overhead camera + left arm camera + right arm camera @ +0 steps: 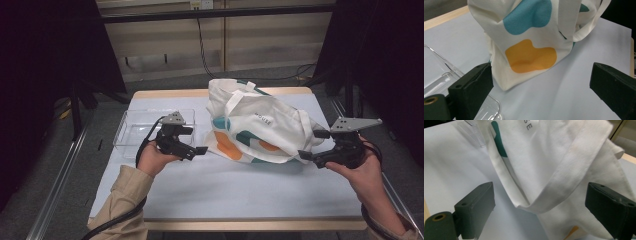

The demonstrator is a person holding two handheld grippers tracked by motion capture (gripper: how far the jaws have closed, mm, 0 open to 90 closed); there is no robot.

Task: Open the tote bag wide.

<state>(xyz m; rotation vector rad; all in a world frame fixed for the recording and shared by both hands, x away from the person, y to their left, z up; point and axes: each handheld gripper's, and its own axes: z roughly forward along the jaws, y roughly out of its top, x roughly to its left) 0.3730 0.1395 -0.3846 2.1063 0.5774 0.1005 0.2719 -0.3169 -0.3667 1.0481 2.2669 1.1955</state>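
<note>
A pale blue rectangular table (220, 190) with a light wooden rim carries a white cloth tote bag with teal and orange patches (260, 125) toward its far right corner and a clear plastic tray (131, 131) at its left edge.

A white tote bag (260, 122) slumped across the middle of the table (225, 190), blocking any straight path between the two sides. A clear plastic tray (135, 131) stood just left of it, closing off the far left corner. The left gripper (200, 150), jaws wide apart, sat in the narrow gap between tray and bag. The right gripper (306, 156), also spread wide, faced the bag's loose handle (571, 172). The near half of the table lay bare and passable.
</note>
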